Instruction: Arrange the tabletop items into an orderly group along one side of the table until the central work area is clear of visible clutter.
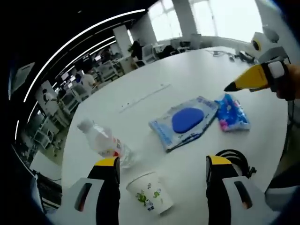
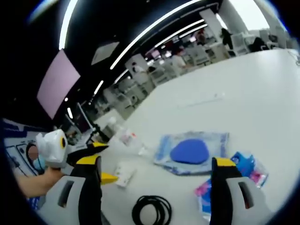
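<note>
Left gripper view looks down the white table (image 1: 187, 70) with the left gripper (image 1: 161, 164) hovering jaws wide apart and empty, a paper cup (image 1: 150, 193) lying on its side between them and a plastic bottle (image 1: 105, 140) also lying down just beyond the left jaw. Farther along, toward the middle of the table, sit a clear pouch with a blue oval inside (image 1: 185, 122) and, touching its far end, a blue and pink packet (image 1: 232, 112); a coil of black cable (image 1: 234, 159) lies by the right jaw, near the table's edge. The right gripper (image 1: 234, 86) enters from the right with its yellow tips drawn to a point, apparently together and holding nothing. In the right gripper view, the right gripper (image 2: 157, 164) shows its jaws standing apart (the two views disagree, so its state cannot be told for sure), over the cable (image 2: 151, 208), pouch (image 2: 192, 150) and packet (image 2: 234, 180). This view adds the left gripper (image 2: 105, 177) coming in from the left in a person's hand, and the bottle (image 2: 125, 138) near the far edge; the cup is hard to pick out there. Nothing is yet gathered, so the step appears to be choosing a first item: likely closing on the cup, which calls for lowering the left jaws around it.
</note>
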{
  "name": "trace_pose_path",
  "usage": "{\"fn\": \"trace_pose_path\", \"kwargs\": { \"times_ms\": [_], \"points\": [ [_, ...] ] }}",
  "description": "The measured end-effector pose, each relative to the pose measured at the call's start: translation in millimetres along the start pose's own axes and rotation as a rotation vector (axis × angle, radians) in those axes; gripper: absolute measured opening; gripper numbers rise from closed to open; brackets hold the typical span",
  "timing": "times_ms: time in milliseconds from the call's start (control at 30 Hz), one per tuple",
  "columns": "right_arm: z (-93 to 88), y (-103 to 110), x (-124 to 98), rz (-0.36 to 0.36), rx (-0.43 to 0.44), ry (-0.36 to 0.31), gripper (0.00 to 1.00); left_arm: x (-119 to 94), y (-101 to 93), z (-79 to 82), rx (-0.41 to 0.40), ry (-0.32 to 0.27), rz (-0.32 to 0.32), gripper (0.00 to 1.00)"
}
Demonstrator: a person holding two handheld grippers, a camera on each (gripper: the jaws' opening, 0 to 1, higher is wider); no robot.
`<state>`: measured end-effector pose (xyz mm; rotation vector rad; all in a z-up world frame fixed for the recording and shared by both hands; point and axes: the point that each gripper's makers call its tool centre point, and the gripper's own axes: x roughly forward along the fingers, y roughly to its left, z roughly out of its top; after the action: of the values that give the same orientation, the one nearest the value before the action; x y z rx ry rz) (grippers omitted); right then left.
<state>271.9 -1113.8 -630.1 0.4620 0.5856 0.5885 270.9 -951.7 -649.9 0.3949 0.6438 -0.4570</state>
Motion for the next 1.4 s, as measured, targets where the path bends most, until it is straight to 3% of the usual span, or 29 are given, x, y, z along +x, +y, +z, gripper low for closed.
{"fn": "trace_pose_path", "kwargs": {
  "times_ms": [233,333,633,767,967,1067,1233,1400],
  "points": [
    [-8.7,7.3,9.0,-0.016,0.005,0.034,0.89,-11.2,25.1,-17.0,-0.147,-0.028,0.049,0.72],
    [-19.3,14.1,14.0,-0.035,-0.111,0.09,0.86,-12.0,32.4,-30.7,-0.178,0.004,0.063,0.7],
    [-30.5,23.9,35.6,-0.012,-0.056,0.137,0.79,-12.7,40.0,-62.5,-0.346,0.041,0.062,0.65],
    [-39.8,31.2,43.2,-0.005,-0.062,0.175,0.76,-8.3,36.5,-74.9,-0.351,0.068,0.061,0.63],
    [-45.5,39.5,54.8,0.006,-0.048,0.202,0.75,-4.6,35.2,-80.0,-0.43,0.067,0.048,0.59],
    [-55.8,41.9,61.3,0.004,-0.031,0.25,0.71,1.1,32.4,-82.6,-0.469,0.074,0.037,0.58],
    [-56.2,49.4,67.0,0.012,-0.002,0.234,0.7,6.7,29.5,-84.9,-0.525,0.081,0.031,0.56],
    [-57.1,50.7,69.0,0.011,0.014,0.231,0.69,9.5,26.8,-86.8,-0.521,0.091,0.026,0.55]
  ]
}}
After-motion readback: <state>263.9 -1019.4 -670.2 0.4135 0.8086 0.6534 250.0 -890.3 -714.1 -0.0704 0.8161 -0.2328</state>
